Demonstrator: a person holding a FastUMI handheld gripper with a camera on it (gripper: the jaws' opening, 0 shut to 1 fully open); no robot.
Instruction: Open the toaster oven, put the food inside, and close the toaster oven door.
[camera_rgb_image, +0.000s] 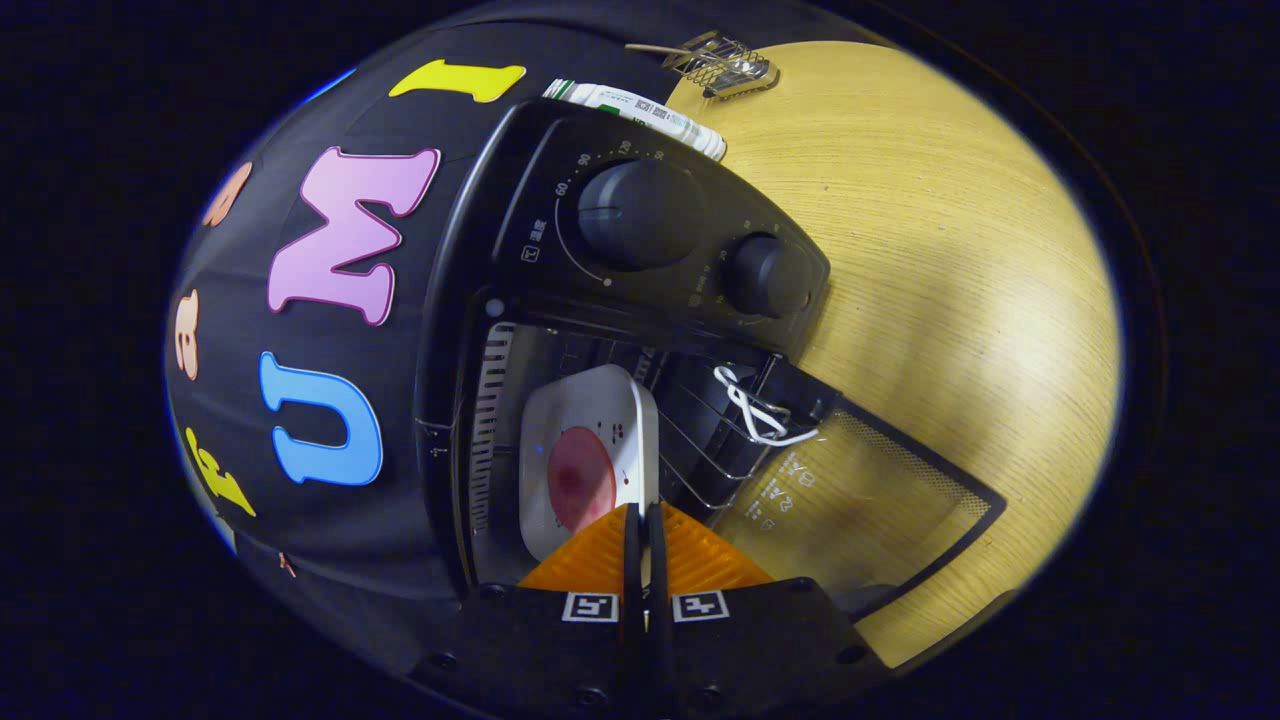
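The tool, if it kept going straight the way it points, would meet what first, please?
Most likely the white plate, whose edge the tool grips inside the open toaster oven; beyond it, the oven's back wall, though depth is unclear.

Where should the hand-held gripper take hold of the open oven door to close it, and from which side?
The hand-held gripper, its fingers together by the white plate inside the oven, would probably do best at the far free edge of the open door. That dark frame edge sticks out over the wooden table. Coming from the table side looks best.
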